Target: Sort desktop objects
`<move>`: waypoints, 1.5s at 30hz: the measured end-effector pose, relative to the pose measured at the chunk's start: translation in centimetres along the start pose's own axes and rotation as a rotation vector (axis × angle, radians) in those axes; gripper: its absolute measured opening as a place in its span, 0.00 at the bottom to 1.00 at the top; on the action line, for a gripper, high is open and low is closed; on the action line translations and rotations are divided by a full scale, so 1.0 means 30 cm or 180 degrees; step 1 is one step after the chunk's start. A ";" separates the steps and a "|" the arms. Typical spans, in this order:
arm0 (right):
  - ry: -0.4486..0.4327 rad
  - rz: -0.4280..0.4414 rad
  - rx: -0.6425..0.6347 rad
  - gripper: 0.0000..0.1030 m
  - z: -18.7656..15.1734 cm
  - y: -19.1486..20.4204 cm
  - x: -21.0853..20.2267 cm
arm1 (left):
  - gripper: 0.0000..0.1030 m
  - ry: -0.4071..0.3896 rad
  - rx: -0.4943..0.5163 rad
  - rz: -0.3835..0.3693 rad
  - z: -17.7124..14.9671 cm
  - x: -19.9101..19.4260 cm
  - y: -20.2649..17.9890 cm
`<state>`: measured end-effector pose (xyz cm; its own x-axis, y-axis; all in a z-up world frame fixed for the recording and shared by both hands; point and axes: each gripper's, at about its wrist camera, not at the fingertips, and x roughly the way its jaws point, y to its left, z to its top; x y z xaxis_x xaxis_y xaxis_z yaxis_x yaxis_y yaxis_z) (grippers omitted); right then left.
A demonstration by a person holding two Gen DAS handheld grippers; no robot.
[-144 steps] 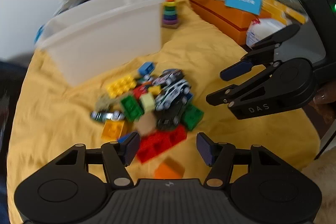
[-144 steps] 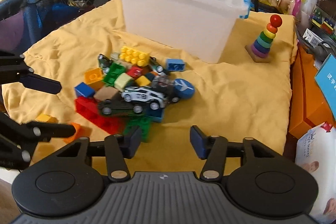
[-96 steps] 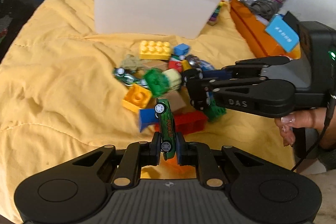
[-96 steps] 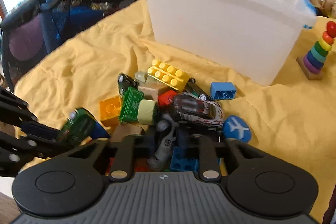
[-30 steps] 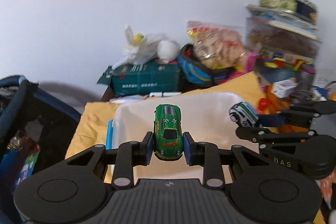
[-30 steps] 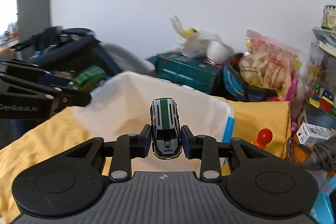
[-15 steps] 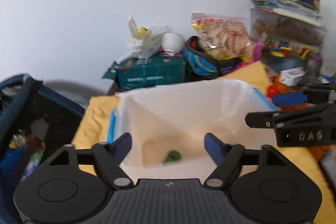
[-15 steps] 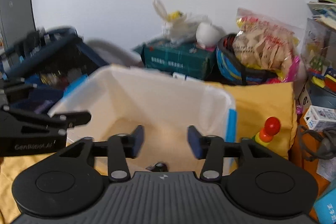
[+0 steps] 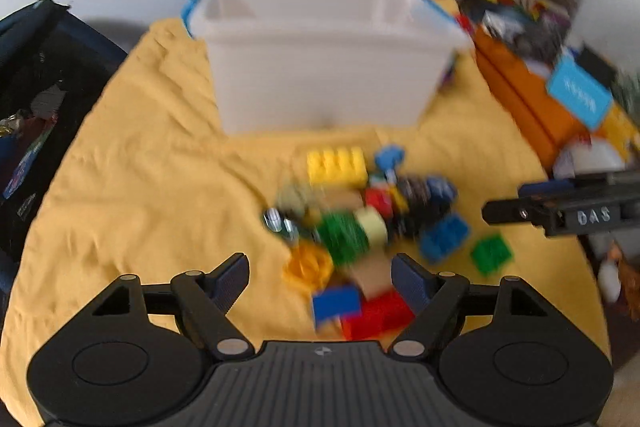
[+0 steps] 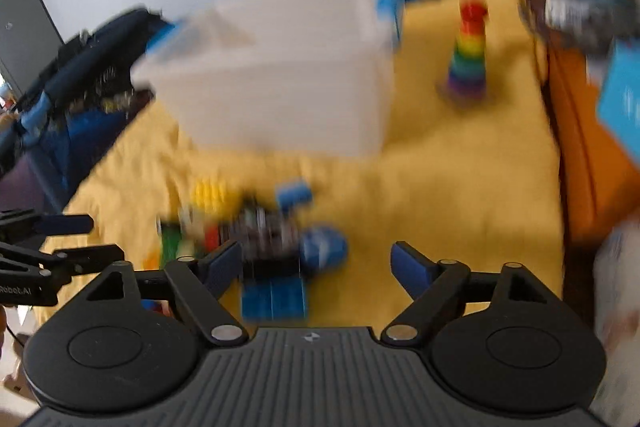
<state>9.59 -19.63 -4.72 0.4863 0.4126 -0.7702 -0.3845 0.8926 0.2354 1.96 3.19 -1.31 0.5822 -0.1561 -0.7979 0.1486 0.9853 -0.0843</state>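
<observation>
- Biggest thing here is the yellow cloth (image 9: 132, 163) spread over the worktop, with the white plastic bin (image 9: 320, 67) standing at its far side. What's inside the bin can't be seen from these angles.
- The toy pile (image 9: 360, 227) sits on the cloth just in front of the bin: blocks in yellow, green, blue, red and orange, plus some dark toy cars mixed in. All pretty blurry.
- A rainbow stacking tower (image 10: 468, 51) stands upright to the right of the bin, apart from the pile.
- Writing: the right tongs (image 9: 520, 203) show "DAS" in white on the side, seen from the left camera. The left tongs (image 10: 68, 239) carry "Robot.AI" at the frame edge, the start cut off. A blue card (image 9: 580, 95) on the right has white print, unreadable.
- Both tongs tilt down toward the pile from either side. Left ones are spread wide, nothing between the blue pads. Right ones are opening, also empty.
</observation>
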 end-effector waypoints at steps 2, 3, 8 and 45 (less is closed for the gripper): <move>0.0109 -0.0024 -0.0037 0.77 -0.036 0.004 0.016 | 0.79 0.0068 0.0103 0.0008 -0.033 0.003 -0.020; 0.0106 -0.0022 -0.0054 0.77 -0.052 0.013 0.013 | 0.79 0.0093 0.0138 0.0009 -0.042 0.004 -0.027; -0.0218 -0.0086 -0.0923 0.74 -0.056 0.153 0.022 | 0.78 0.0118 0.0170 -0.0108 -0.069 -0.008 -0.048; 0.0292 -0.0527 -0.2184 0.32 -0.272 0.180 -0.047 | 0.64 0.0000 0.1430 -0.0617 0.099 0.118 -0.212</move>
<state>0.44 -16.87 -7.20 0.5248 0.2376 -0.8174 -0.7332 0.6141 -0.2922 5.45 -3.85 -1.82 0.5098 -0.3336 -0.7930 0.5843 0.8108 0.0346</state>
